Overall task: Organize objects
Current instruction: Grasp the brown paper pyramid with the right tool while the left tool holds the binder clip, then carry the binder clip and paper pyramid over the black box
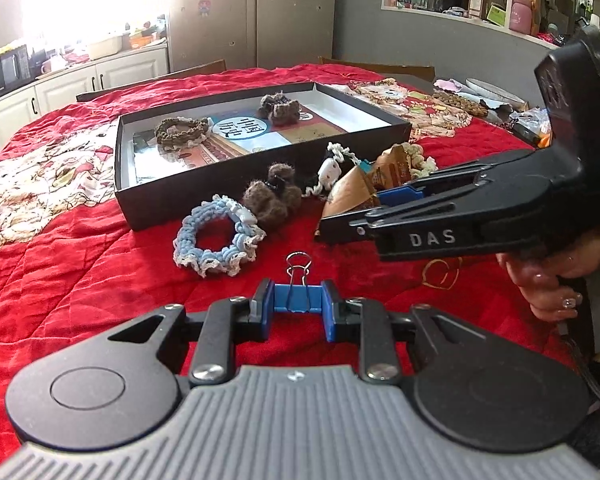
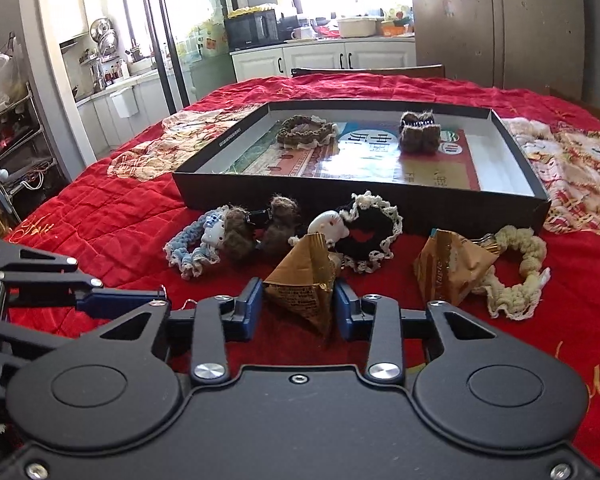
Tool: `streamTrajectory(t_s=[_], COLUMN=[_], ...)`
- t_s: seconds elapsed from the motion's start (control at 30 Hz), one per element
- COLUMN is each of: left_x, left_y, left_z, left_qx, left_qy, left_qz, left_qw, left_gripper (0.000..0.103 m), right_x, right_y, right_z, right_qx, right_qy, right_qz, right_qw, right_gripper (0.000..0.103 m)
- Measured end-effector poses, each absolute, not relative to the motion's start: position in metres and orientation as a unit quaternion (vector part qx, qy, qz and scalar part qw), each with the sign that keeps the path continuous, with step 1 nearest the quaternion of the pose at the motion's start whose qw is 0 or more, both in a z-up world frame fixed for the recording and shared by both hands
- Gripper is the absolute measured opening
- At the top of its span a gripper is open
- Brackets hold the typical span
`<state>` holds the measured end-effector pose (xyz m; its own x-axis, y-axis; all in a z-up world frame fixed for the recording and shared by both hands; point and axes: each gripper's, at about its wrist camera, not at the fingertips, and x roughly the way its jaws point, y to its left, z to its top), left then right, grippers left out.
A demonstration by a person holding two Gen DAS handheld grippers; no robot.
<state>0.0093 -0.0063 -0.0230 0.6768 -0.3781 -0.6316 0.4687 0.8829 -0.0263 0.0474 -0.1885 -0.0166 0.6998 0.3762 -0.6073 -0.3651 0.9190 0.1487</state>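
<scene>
My left gripper (image 1: pixel 298 308) is shut on a blue binder clip (image 1: pixel 298 298), just above the red cloth. My right gripper (image 2: pixel 298 304) is shut on a gold pyramid snack packet (image 2: pixel 302 288); it shows in the left wrist view (image 1: pixel 350 200) too. A black tray (image 2: pixel 380 196) holds a brown scrunchie (image 2: pixel 304 130) and a brown fuzzy hair clip (image 2: pixel 418 134). In front of it lie a blue scrunchie (image 1: pixel 214 240), a brown fuzzy clip (image 1: pixel 274 196), a black scrunchie with white lace (image 2: pixel 366 236), a second gold packet (image 2: pixel 450 268) and a cream scrunchie (image 2: pixel 518 276).
The table is covered by a red quilted cloth (image 1: pixel 80 272) with cartoon patches. Plates and clutter (image 1: pixel 496 100) sit at the far right edge. A chair back (image 2: pixel 368 70) stands behind the table. A kitchen counter lies beyond.
</scene>
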Motion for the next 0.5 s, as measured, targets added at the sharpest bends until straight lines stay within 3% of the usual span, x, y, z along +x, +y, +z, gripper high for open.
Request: streamTrajectory(t_s=[0.5], left_x=[0.026], left_y=[-0.007], left_z=[0.009], left_qx=[0.055], left_qy=[0.301], left_qz=[-0.232], left_qw=[0.923], left_gripper=[0.028], right_x=[0.017], right_y=[-0.213], right_z=[0.033], right_qx=[-0.008], right_qy=[0.261], right_qz=[0.198], right_qw=[0.945], right_gripper=[0.035])
